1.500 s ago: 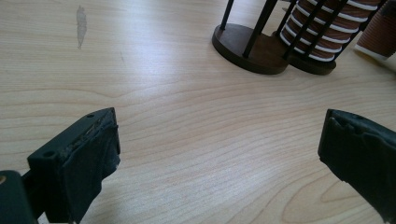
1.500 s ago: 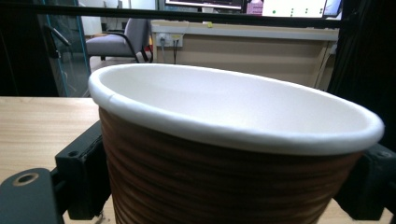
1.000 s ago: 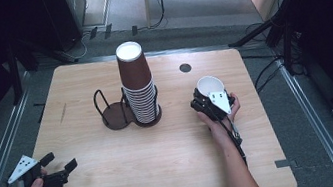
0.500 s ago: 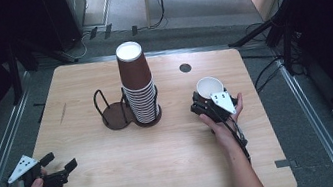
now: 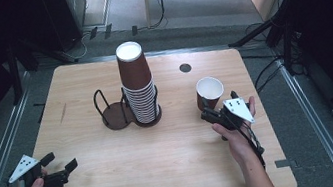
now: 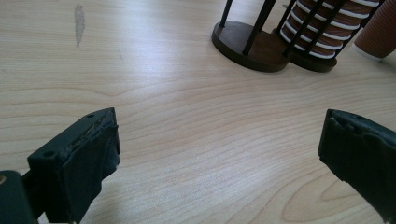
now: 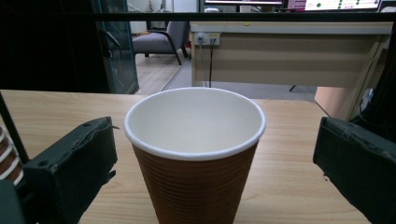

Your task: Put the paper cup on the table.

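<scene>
High view first: the single paper cup (image 5: 210, 92) now stands upright on the table (image 5: 167, 174), off to the right of the cup stack (image 5: 137, 85), well apart from it. A second ago that cup was tipped over in the right gripper (image 5: 214, 115)'s grip; half a second ago it was coming upright. So the cup looks set down and let go.

Right gripper view backs that up: the cup (image 7: 195, 149) sits between the jaws, and both are spread wide with clear gaps on either side of it, touching nothing.

The left gripper (image 5: 58, 174) hasn't budged, parked far to the left and nearer the person than the stack, jaws spread over bare wood. The wire holder (image 5: 116, 112) has an empty ring just left of the stack.

My guess is one cup's been pulled off and placed, so that step's basically done.
</scene>
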A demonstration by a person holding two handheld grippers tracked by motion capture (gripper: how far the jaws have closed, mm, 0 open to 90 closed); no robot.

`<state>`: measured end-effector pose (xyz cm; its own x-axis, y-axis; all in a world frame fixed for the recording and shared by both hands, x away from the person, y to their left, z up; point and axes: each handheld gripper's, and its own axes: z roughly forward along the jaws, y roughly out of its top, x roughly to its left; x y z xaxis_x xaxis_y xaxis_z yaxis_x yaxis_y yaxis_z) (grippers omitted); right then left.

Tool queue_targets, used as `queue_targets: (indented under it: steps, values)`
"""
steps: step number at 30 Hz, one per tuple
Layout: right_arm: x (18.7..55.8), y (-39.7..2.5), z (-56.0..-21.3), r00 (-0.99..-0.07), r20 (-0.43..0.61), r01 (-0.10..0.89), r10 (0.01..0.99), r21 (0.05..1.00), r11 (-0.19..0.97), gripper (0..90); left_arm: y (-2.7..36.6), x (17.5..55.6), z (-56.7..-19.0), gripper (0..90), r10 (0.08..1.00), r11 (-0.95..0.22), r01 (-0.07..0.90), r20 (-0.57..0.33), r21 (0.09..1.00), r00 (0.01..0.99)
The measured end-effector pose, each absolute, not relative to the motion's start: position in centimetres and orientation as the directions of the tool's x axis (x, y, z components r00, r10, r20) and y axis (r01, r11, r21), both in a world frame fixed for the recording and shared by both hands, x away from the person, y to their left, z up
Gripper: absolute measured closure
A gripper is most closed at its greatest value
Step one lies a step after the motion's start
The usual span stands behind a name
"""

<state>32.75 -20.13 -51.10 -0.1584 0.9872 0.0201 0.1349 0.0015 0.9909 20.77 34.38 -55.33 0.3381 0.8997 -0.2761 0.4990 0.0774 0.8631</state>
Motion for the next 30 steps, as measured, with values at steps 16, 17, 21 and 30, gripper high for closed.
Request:
queue_targets:
  steps: [16,17,21,30]
  values:
    - [29.0,-23.8,-50.3,-0.166,0.024,0.114,0.986,0.993,-0.005,0.0,34.3,20.8,-55.3,0.0,0.901,0.074,0.499,-0.272,0.864,0.337]
    - [28.9,-24.0,-50.3,-0.162,0.021,0.113,0.987,0.994,-0.003,0.0,34.3,20.8,-55.3,0.0,0.901,0.074,0.499,-0.272,0.863,0.337]
    - [28.2,-25.1,-50.4,-0.154,0.021,0.115,0.988,0.993,-0.003,0.0,34.2,20.8,-55.3,0.0,0.903,0.07,0.5,-0.268,0.863,0.336]
    - [26.6,-27.0,-50.8,-0.133,0.021,0.124,0.991,0.992,-0.004,0.0,34.2,20.8,-55.3,0.0,0.905,0.062,0.501,-0.26,0.863,0.336]
